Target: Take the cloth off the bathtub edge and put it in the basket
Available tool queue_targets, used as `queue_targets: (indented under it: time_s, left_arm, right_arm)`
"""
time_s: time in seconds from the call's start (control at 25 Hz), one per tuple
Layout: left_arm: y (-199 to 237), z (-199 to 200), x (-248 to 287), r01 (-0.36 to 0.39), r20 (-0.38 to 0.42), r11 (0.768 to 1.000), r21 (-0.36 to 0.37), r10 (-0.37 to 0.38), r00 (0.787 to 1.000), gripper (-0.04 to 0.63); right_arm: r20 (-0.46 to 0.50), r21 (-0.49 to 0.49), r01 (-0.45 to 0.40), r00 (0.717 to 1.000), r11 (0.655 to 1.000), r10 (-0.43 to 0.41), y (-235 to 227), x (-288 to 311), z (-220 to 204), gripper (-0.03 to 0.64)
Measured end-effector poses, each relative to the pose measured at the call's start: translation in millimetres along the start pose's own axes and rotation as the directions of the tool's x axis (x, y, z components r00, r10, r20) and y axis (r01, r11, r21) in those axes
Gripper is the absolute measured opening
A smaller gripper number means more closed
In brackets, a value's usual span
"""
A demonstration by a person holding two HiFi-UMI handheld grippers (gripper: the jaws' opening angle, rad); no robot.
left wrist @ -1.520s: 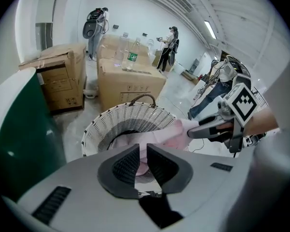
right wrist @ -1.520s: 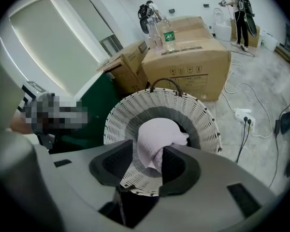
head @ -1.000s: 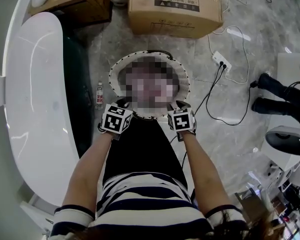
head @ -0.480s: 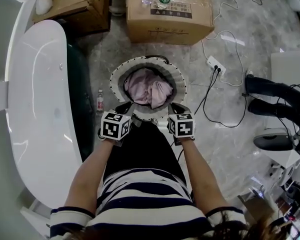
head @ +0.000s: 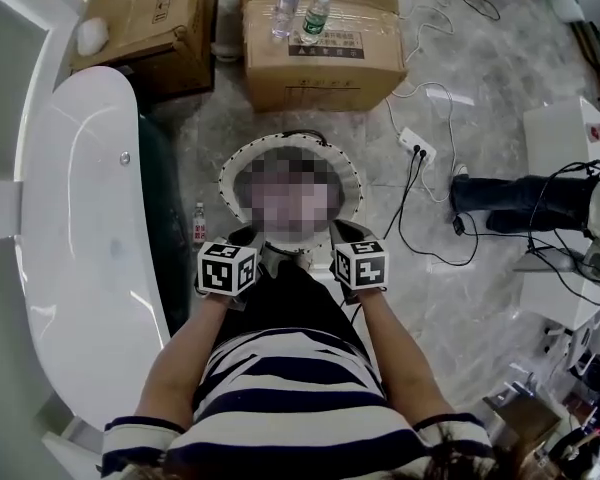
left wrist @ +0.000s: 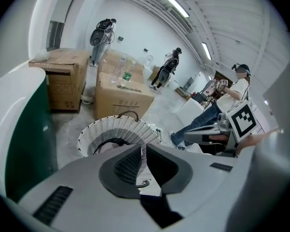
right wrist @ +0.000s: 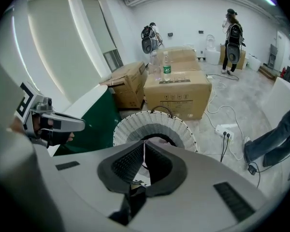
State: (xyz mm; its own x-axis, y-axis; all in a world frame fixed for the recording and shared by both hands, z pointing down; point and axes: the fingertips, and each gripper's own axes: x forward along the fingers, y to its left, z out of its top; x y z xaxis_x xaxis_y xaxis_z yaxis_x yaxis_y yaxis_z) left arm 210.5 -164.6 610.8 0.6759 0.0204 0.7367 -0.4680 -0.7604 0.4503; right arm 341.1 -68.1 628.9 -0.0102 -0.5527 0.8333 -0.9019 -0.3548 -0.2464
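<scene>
With the cloth lying inside the basket, both grippers are being held at its near rim, the left gripper shut and empty, the right gripper with jaws that have just been closing on nothing, seemingly because the drop is done.

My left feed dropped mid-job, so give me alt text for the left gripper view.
The left gripper has its jaws shut with nothing between them, pointing down toward the white basket. The bathtub, green on its side, is at left. Cardboard boxes with bottles on top stand behind the basket.
</scene>
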Motion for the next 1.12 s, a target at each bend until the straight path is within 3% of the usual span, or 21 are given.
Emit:
queue_targets:
  time_s: [0.2, 0.4, 1.12]
  left_arm:
    - [-3, 12, -12, -0.003, 0.041, 0.999, 0.035, 0.002, 0.999, 0.038]
    - [0, 13, -18, -0.008, 0.048, 1.0, 0.023, 0.007, 0.999, 0.039]
    - [3, -5, -32, -0.016, 0.009, 0.999, 0.028, 0.016, 1.0, 0.038]
  right_arm:
    - [0.021, 0.017, -0.007, 1.0, 1.0, 0.007, 6, -11, 4, 0.029]
    - [0.032, 0.011, -0.018, 0.999, 1.0, 0.018, 14, -19, 4, 0.027]
    - [0.041, 0.027, -0.028, 0.999, 0.999, 0.026, 26, -27, -6, 0.026]
